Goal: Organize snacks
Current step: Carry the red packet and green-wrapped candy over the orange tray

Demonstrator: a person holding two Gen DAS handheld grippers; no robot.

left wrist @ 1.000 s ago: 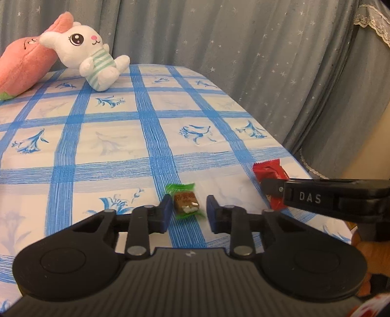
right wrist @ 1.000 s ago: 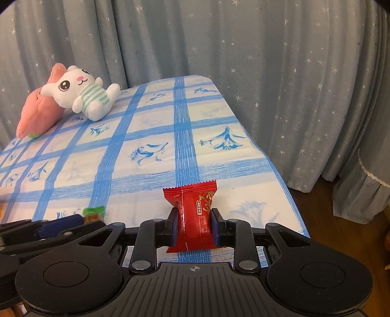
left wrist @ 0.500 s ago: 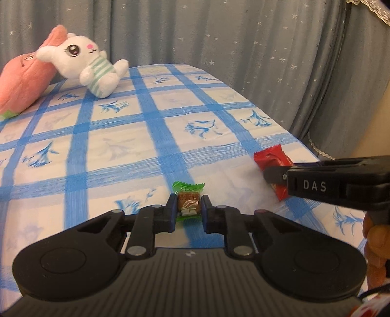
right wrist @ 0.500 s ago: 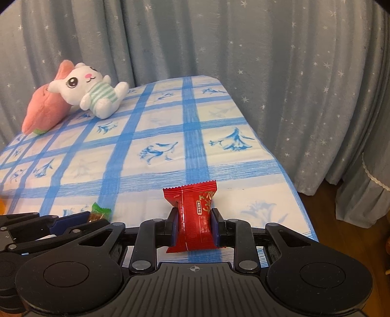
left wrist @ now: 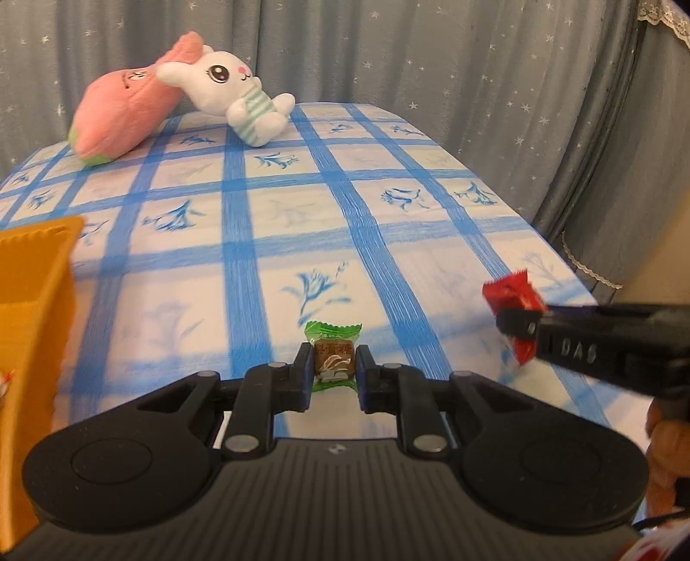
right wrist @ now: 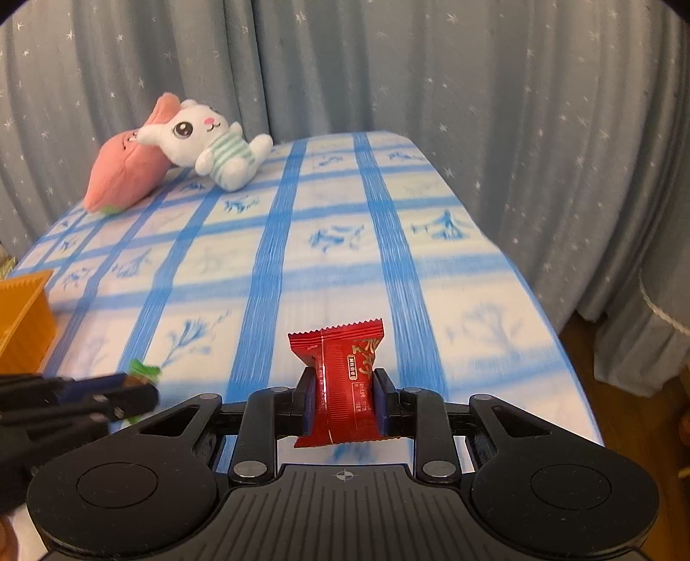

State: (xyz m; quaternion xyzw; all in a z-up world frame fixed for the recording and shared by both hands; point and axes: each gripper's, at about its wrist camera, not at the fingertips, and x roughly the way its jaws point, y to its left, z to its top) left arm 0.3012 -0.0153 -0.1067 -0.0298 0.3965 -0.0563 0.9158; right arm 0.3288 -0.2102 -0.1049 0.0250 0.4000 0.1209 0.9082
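Grey-blue curtains (right wrist: pixel 496 108) sprinkled with small white stars hang in folds behind and to the right of a bench (right wrist: pixel 474 310) covered by a white cloth checked in blue bands with blue floral prints. At the bench's far end a white plush rabbit (right wrist: pixel 207 146) in a green-striped shirt leans against a pink plush cushion (right wrist: pixel 125 172). A lace-trimmed drape (left wrist: pixel 664 26) hangs at upper right in the left wrist view, and brown wooden floor (right wrist: pixel 638 414) shows beyond the bench's right edge. Warm indoor light falls evenly.
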